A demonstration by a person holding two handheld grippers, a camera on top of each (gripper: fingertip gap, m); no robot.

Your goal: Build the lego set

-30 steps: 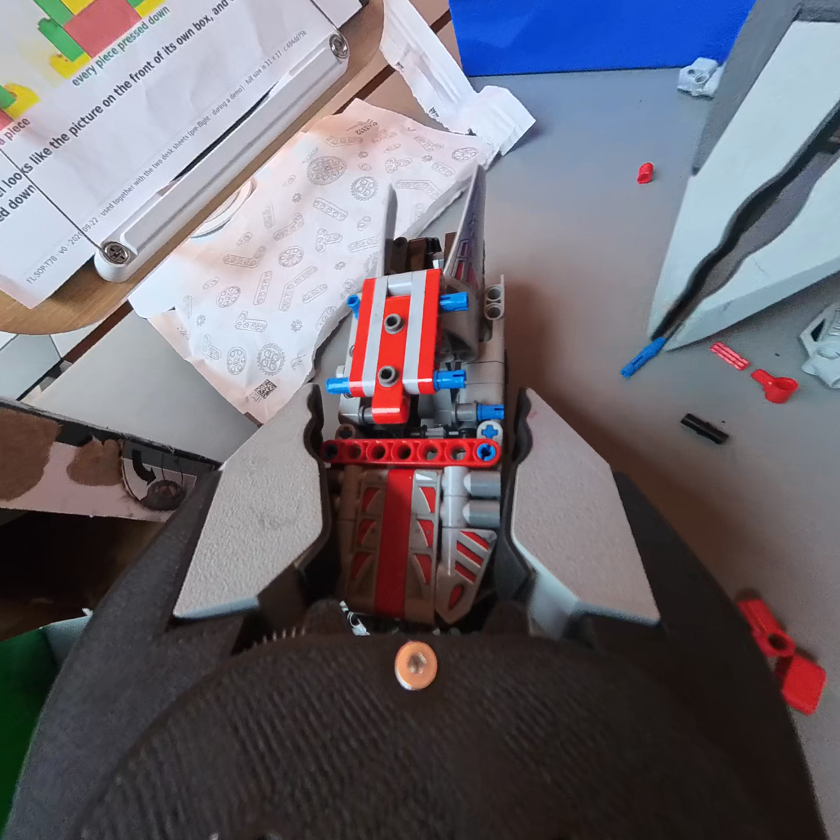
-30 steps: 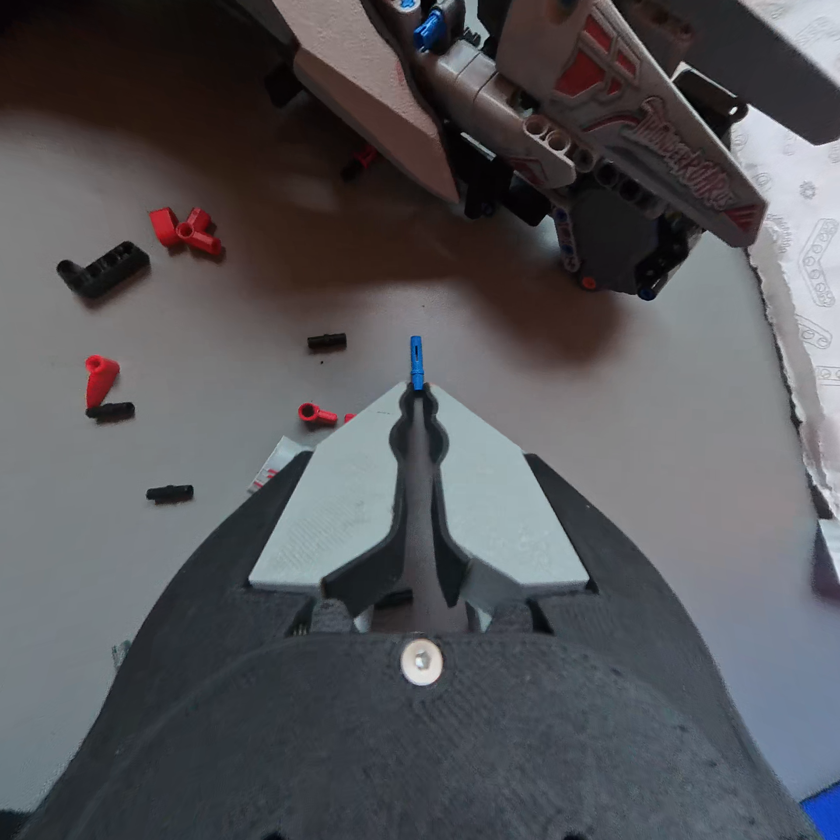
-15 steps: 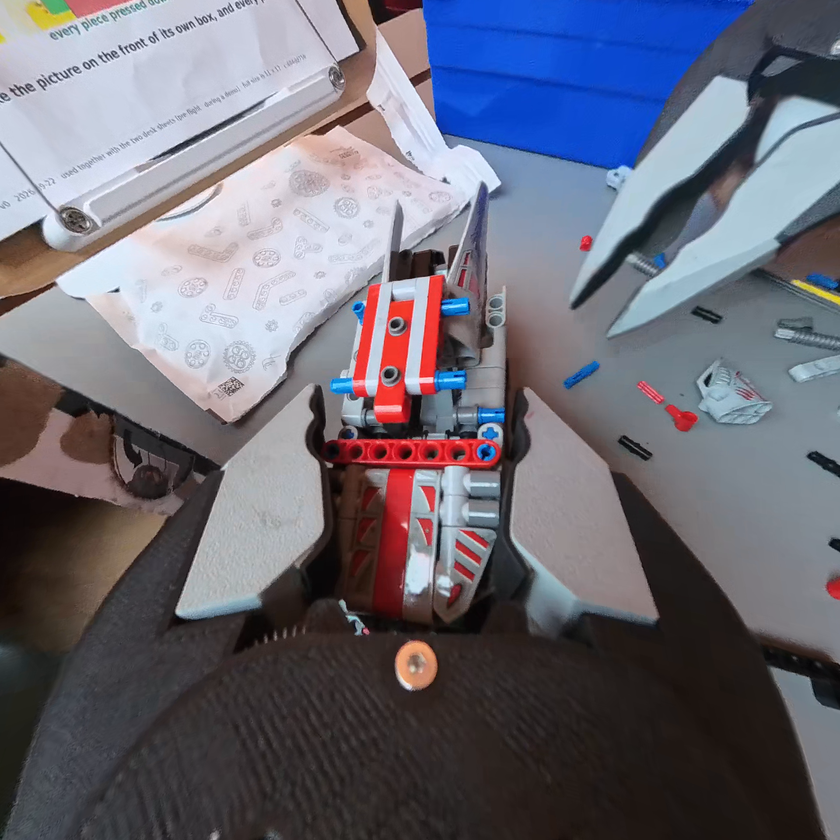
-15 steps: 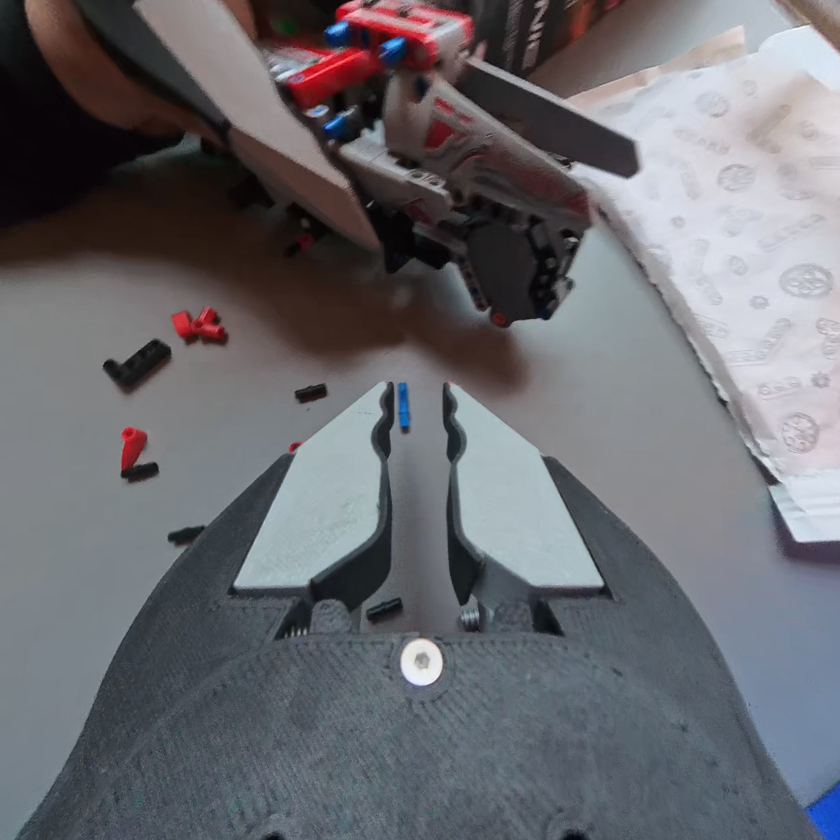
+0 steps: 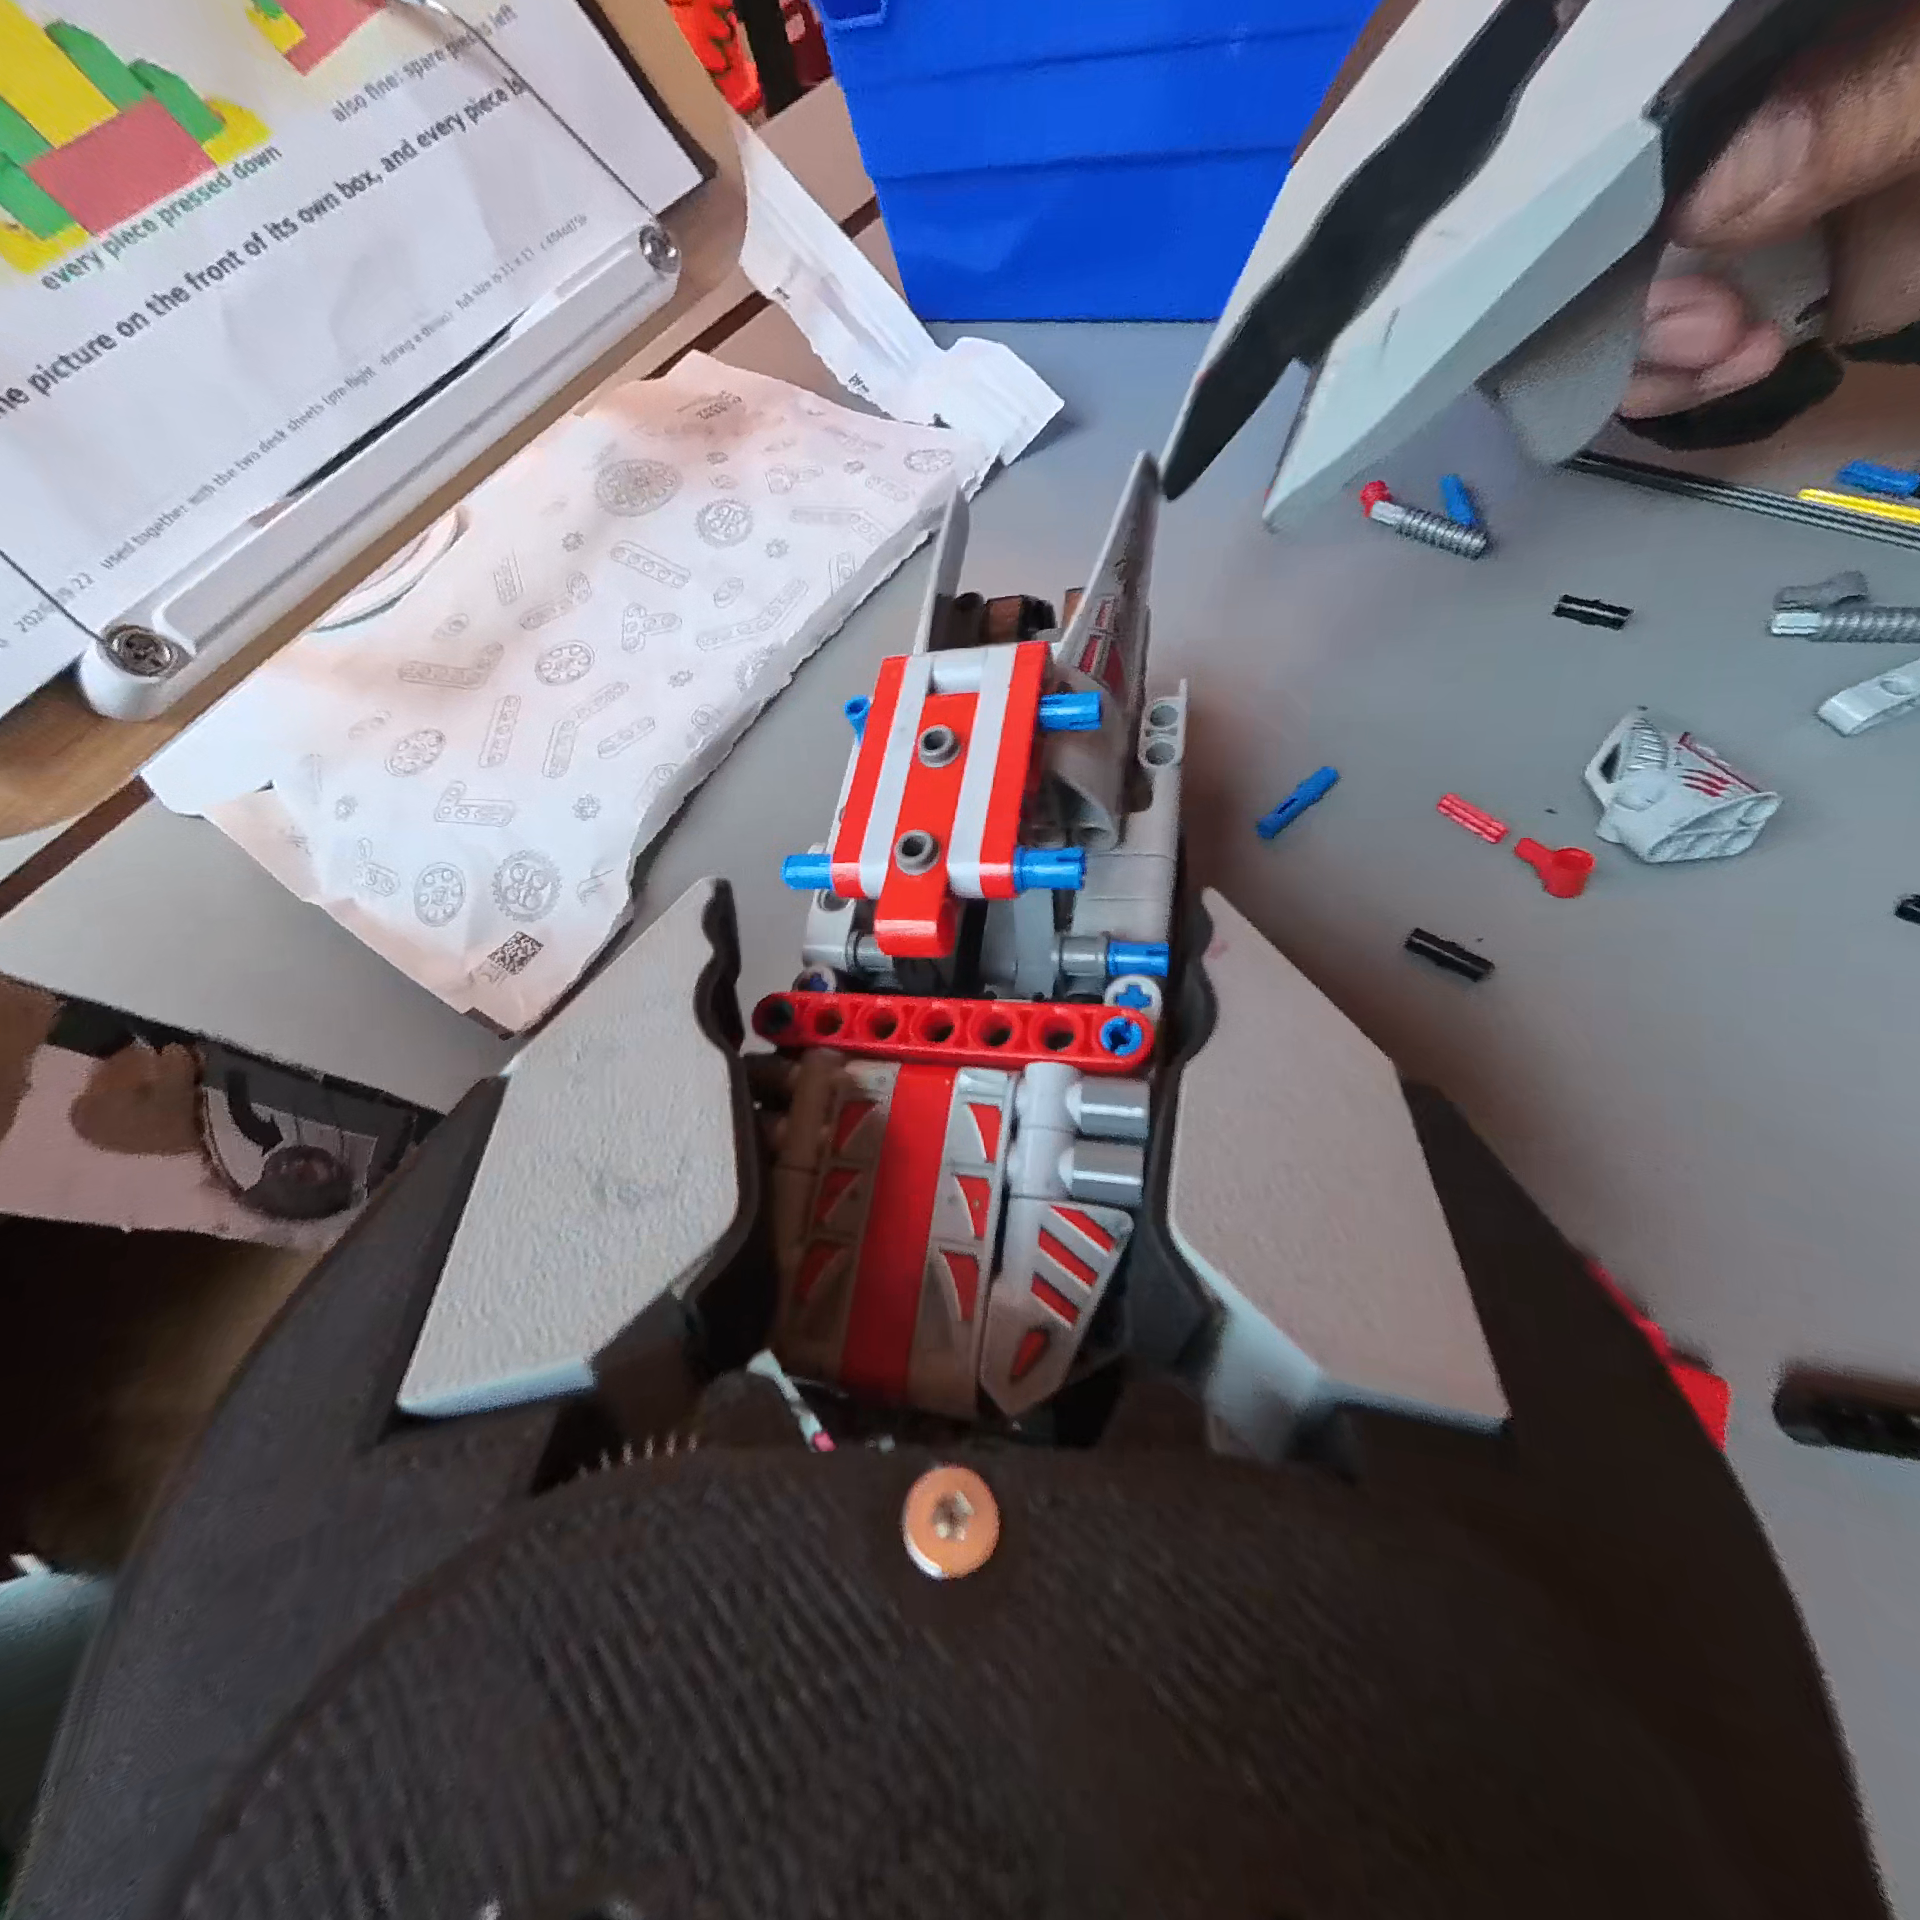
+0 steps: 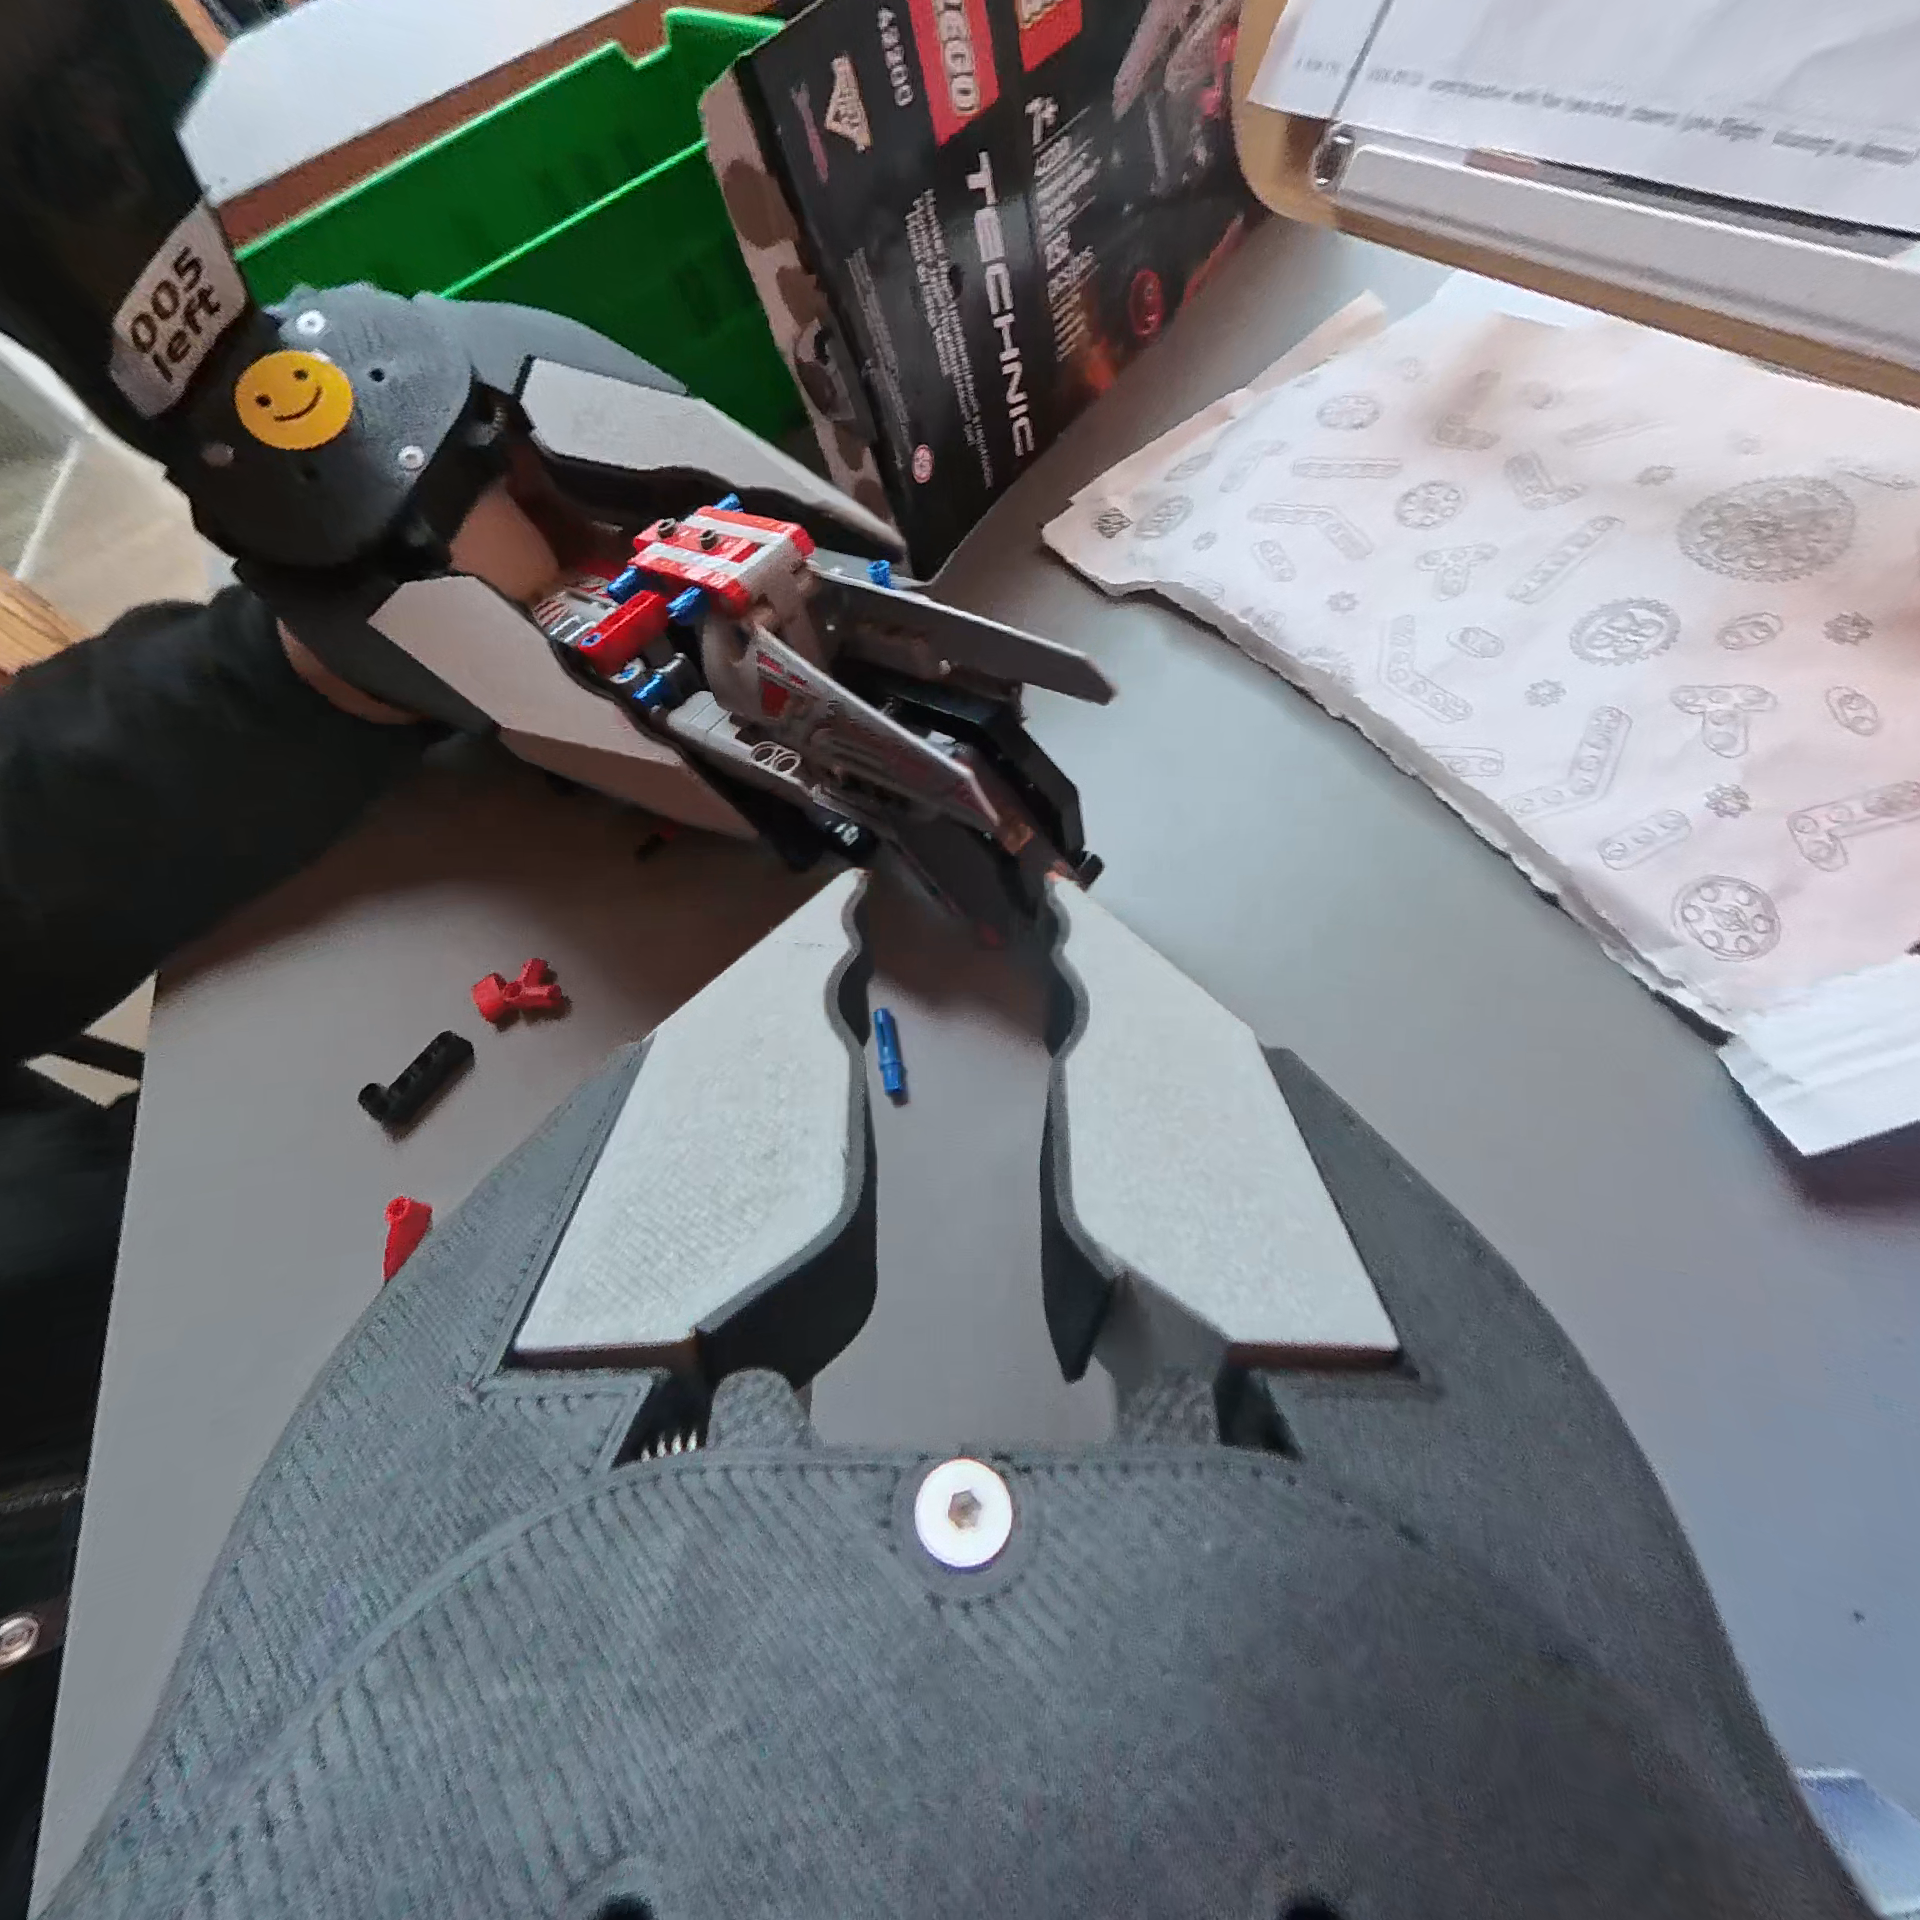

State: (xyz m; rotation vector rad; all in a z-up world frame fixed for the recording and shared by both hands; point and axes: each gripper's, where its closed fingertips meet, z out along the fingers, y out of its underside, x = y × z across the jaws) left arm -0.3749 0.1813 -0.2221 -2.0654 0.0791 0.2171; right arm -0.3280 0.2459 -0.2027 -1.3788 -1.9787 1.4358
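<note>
The left gripper (image 5: 951, 935) is clamping the red-and-grey lego model (image 5: 961, 914) above the grey worktop (image 5: 1558, 1091), while the right gripper (image 6: 961, 904) is hovering with parted, empty jaws at the model's far end, over a loose blue pin (image 6: 888, 1052).

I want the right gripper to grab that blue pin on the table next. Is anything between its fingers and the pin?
Nothing visible. The right gripper is open, and the blue pin lies alone on bare table beside its left finger. The model is farther off in the left gripper.
</note>
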